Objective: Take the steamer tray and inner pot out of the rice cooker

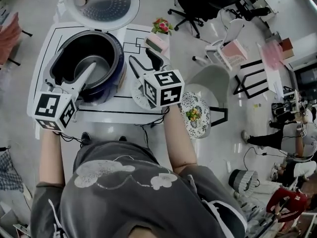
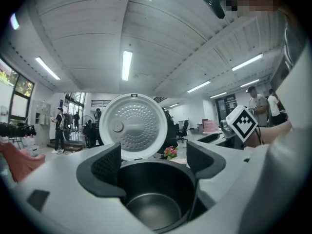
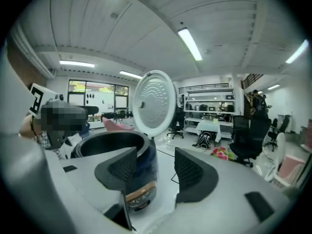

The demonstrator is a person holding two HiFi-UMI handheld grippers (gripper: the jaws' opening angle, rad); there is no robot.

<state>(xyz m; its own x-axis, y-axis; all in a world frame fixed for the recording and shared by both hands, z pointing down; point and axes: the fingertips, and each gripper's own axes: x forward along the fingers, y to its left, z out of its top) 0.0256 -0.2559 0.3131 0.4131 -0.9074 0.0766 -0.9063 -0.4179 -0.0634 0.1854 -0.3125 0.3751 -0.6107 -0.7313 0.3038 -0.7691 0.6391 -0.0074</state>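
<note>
White table [image 1: 137, 36], open rice cooker [image 1: 117, 58] — inner pot [image 1: 104, 67] inside

White table [image 1: 121, 103], marked with black lines. Rice cooker [image 1: 86, 66], lid open, at 10 o'clock; flowers [image 1: 162, 26] at 1 o'clock. Steamer tray [image 1: 137, 97] at 4 o'clock.

I find no readable text, brand or number. Left marker cube [image 1: 53, 111], 9 o'clock in head view, and right marker cube [image 1: 163, 88], near centre: black-white square patterns only. Brown band [image 3: 140, 195] on rice cooker [image 3: 146, 167], 6 o'clock in right gripper view: too blurred to read.
</note>
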